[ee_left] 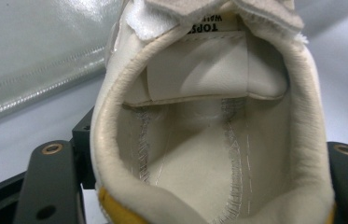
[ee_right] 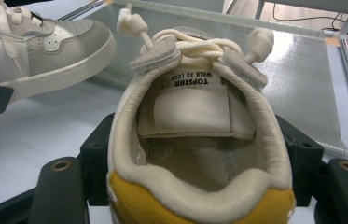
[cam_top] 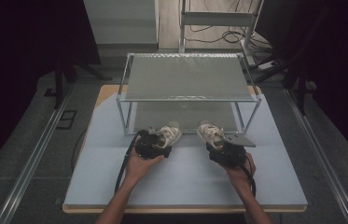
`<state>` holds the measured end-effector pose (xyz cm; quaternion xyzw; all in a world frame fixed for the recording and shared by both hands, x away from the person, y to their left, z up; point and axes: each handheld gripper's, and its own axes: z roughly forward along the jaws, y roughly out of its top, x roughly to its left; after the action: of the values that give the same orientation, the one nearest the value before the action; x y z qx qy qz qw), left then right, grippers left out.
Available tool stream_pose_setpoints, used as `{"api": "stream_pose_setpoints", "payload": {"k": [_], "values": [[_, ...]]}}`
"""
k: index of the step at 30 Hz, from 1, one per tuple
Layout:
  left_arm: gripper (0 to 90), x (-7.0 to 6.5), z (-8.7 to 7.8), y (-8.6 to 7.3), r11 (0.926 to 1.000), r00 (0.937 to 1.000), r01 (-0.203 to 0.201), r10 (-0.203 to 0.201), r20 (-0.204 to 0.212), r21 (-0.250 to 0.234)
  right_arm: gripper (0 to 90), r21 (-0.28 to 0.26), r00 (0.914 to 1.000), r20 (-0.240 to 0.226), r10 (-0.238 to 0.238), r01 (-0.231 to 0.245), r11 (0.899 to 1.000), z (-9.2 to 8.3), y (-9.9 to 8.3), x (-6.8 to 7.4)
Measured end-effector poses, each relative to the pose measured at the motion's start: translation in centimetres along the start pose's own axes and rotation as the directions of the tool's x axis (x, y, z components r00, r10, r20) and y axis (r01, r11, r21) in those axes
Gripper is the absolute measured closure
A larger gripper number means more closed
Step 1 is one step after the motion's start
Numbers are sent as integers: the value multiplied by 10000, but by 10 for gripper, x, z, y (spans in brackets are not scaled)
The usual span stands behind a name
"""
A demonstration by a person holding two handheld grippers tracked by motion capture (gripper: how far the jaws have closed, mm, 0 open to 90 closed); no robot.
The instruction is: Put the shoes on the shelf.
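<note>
Gripping heels: left gripper (cam_top: 158, 140) clamps left shoe (cam_top: 170, 133), right gripper (cam_top: 218, 143) clamps right shoe (cam_top: 210, 132), before shelf rack (cam_top: 188, 77)

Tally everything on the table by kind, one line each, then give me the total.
Sneakers: 2 — left sneaker, right sneaker
Two-tier metal shoe rack: 1 — rack
Handheld tools: 2 — left tool, right tool, each closed on a sneaker's heel
Total: 5
</note>
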<state>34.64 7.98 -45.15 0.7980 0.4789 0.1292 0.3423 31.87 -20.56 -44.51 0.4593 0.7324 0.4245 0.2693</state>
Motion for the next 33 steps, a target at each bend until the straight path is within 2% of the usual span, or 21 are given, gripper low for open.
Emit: {"api": "stream_pose_setpoints", "payload": {"k": [11,23,28,33], "values": [[298,5,15,19,9998,9998,139,-137,-163,105,304,21,9994,349,9,-10,10000,21,10,-5],[298,15,30,35,9988,9990,365,-357,-258,333,303,104,9984,559,-77,72,9999,41,19,-5],[298,16,34,41,9987,9987,421,-412,-315,287,303,58,9972,738,-69,64,10000,50,22,-4],[298,15,40,48,9983,9982,482,-468,-386,341,302,134,9975,708,-18,8,9999,58,24,-4]]}}
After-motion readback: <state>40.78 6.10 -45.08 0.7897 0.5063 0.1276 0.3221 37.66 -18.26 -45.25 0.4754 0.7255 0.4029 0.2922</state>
